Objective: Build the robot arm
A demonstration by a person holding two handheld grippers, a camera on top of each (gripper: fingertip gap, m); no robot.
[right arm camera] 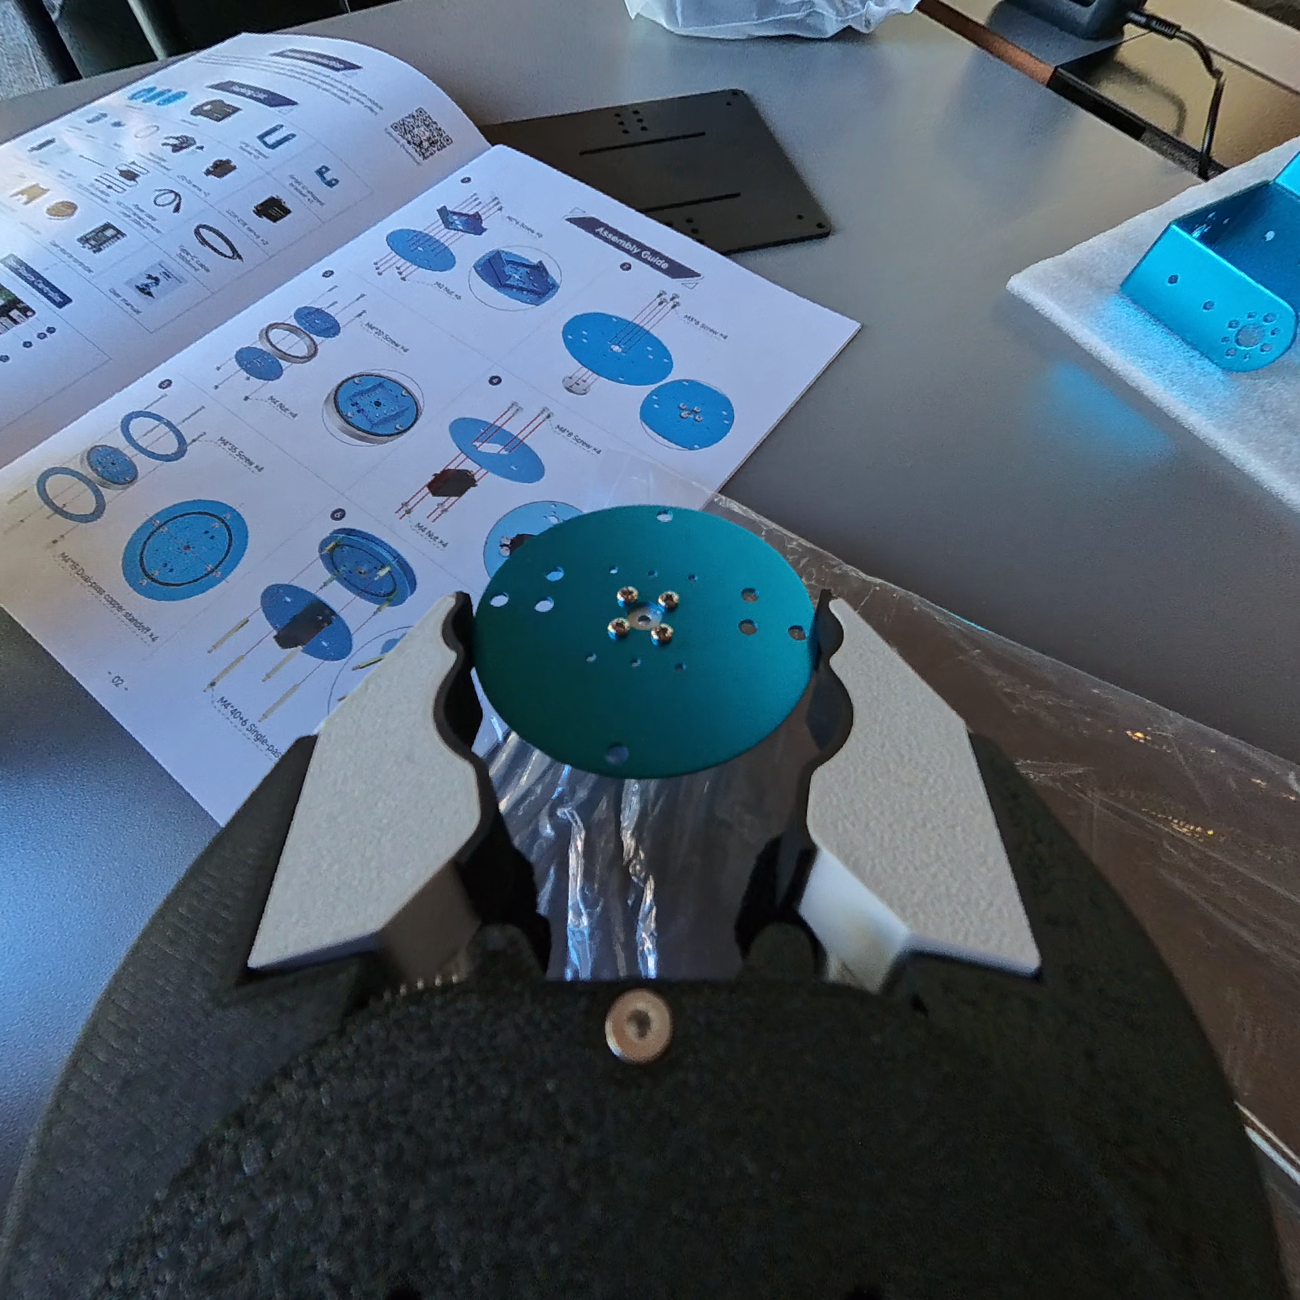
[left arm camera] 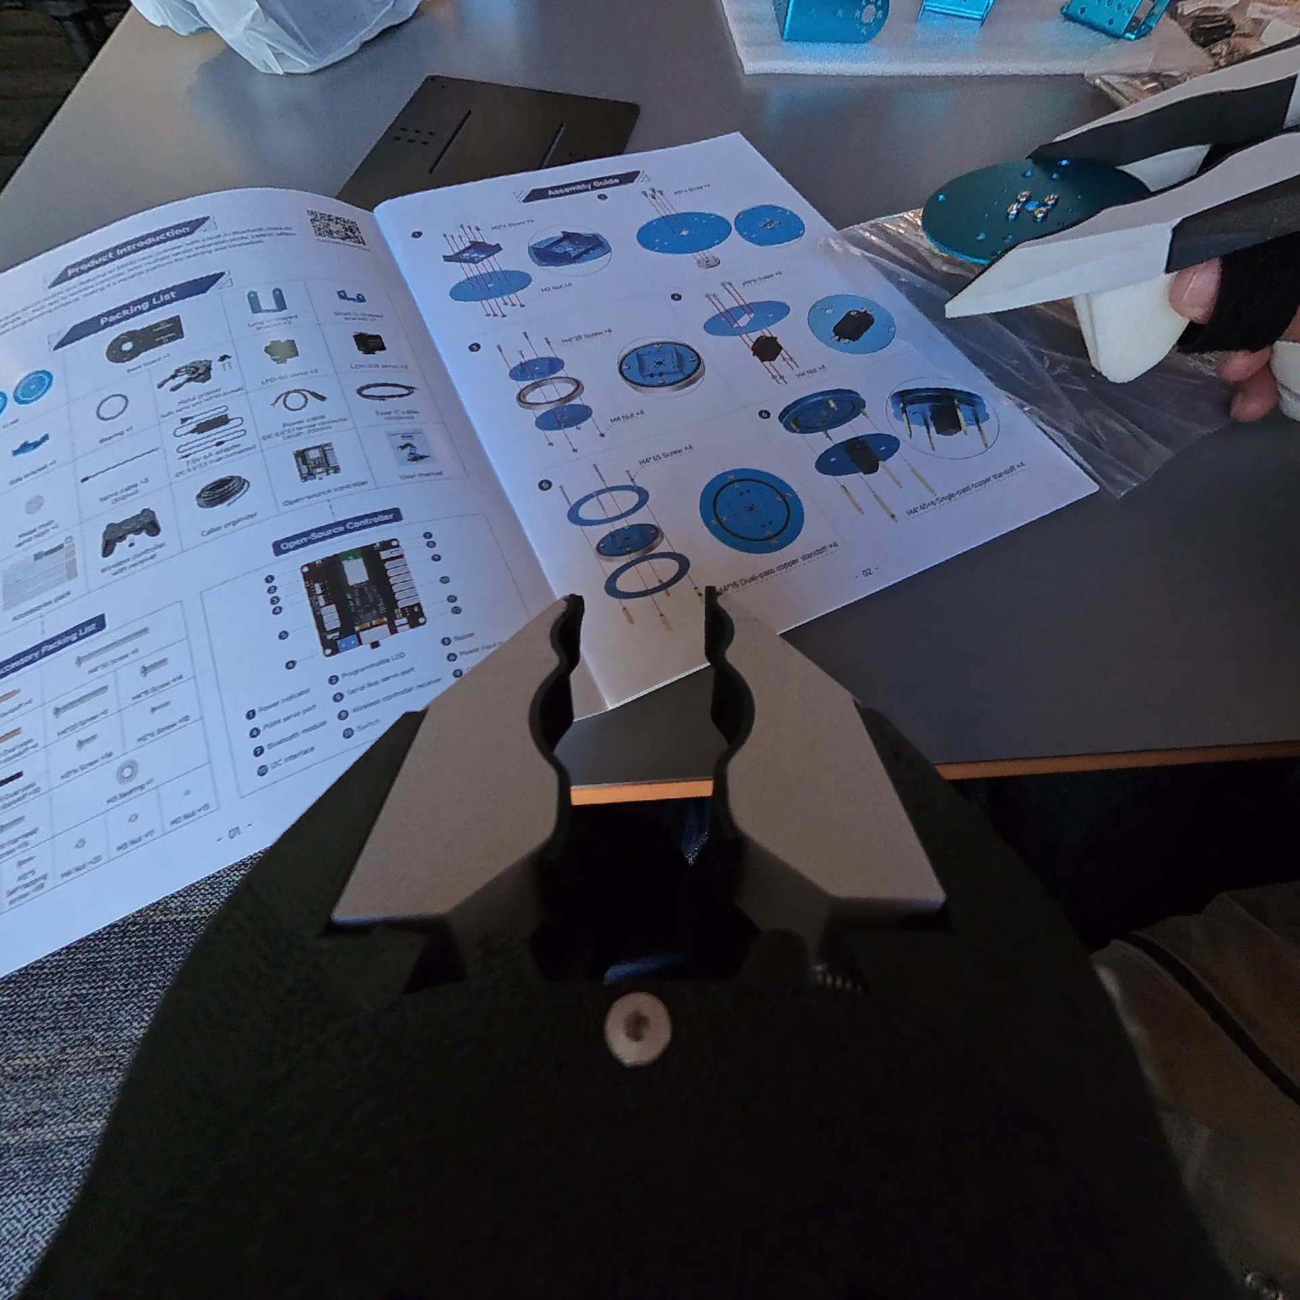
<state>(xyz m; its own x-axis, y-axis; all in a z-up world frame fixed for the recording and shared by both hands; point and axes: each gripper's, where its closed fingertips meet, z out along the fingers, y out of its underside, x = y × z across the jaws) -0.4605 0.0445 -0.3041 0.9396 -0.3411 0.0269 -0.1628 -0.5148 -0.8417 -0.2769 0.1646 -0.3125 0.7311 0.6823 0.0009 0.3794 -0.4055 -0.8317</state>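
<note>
My right gripper is clamped across a round teal disc, one finger on its left edge and one on its right; the disc sits level between them, lifted clear of the table, over a sheet of clear plastic wrap spread beneath it; four small brass-coloured screw heads are seated in a square about the disc's centre hole, so I judge that part already fastened, while the other holes in the plate are bare. In the left wrist view the same disc shows at far right, pinched in the white-and-black fingers, with a gloved hand under them.

My left gripper holds nothing; its jaws stand a narrow way apart, hovering over the near edge of the table and the lower corner of an open instruction booklet; I cannot tell that it touches the paper.

The booklet lies flat to the left of the disc, open at a page of exploded drawings of round blue plates. Beyond it, farther off, a black slotted plate lies flat on the table; to the far right a blue metal bracket rests on white foam, apart from everything else; crumpled white wrapping sits at the far edge. As far as I can see the bracket and black plate are joined to nothing.
</note>
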